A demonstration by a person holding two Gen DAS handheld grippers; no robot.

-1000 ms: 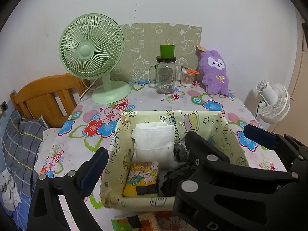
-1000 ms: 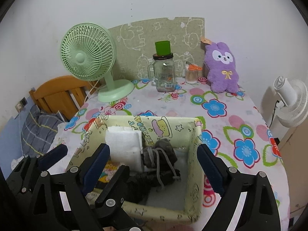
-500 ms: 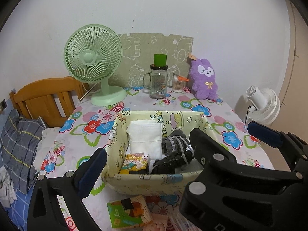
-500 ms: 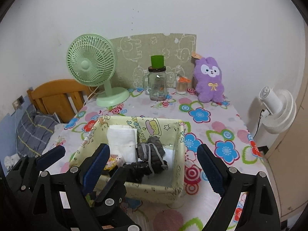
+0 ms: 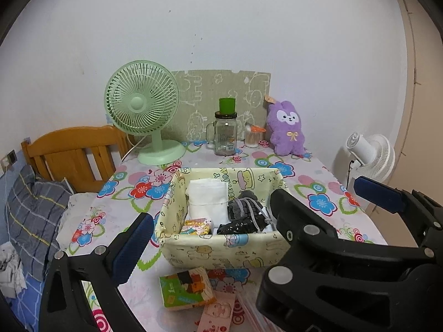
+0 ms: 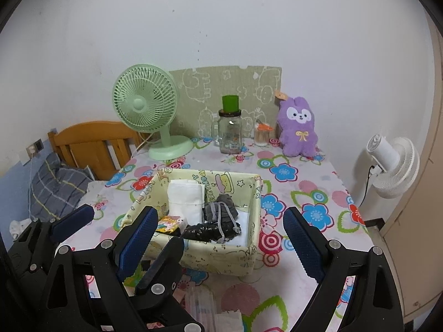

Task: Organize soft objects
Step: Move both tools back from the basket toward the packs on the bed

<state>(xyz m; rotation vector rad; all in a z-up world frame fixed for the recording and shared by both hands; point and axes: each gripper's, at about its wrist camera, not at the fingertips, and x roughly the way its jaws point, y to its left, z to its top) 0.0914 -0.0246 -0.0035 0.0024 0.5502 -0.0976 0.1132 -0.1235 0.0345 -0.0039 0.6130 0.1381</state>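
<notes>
A yellow cartoon-print fabric basket (image 5: 221, 251) (image 6: 221, 260) sits mid-table. It holds a folded white cloth (image 5: 206, 202), a grey drawstring bundle (image 5: 246, 210), a black item (image 5: 241, 225) and a colourful packet (image 5: 198, 225). A purple plush rabbit (image 5: 286, 130) (image 6: 299, 127) stands at the back by the wall. My left gripper (image 5: 213, 218) is open, held back from the basket; its right finger is hidden behind the right gripper. My right gripper (image 6: 220, 215) is open with nothing between its pads. The two grippers overlap side by side.
A green tissue packet (image 5: 185, 290) and a pink packet (image 5: 218, 311) lie in front of the basket. At the back stand a green fan (image 5: 142, 105), a glass jar (image 5: 225, 135) and a swab cup (image 5: 253, 137). A white fan (image 5: 371, 155) is right, a wooden headboard (image 5: 72, 152) left.
Both grippers have drawn back and up from the basket, which now looks smaller and farther. The packets at the table's near edge have come into view. Both stay open.
</notes>
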